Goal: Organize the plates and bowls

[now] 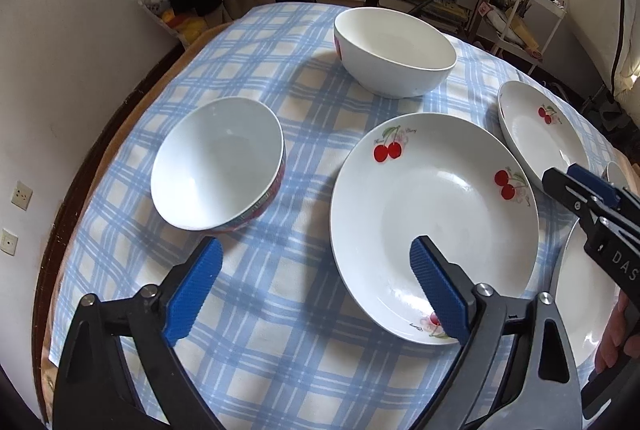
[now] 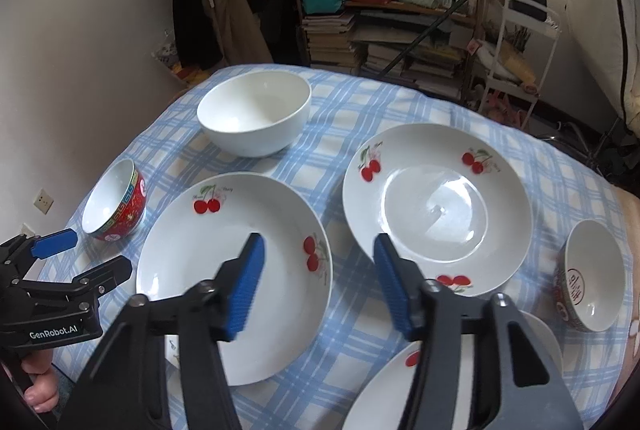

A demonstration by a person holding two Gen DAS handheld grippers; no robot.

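White plates point(image 2: 236, 270) bear red cherries on a blue-and-cream checked tablecloth point(image 1: 256, 310); tongs point(image 1: 316, 286) have blue pads.

We were in a lived-in home, in a room used for both eating and storage. A table under a blue checked cloth point(image 2: 400, 101) filled the lower frame. At upper centre stood a wooden shelf point(image 2: 404, 7) crammed with stacked books point(image 2: 332, 37), bags and bottles. Coats point(image 2: 224, 17) hung at upper left, and a white trolley point(image 2: 520, 41) stood at the right.
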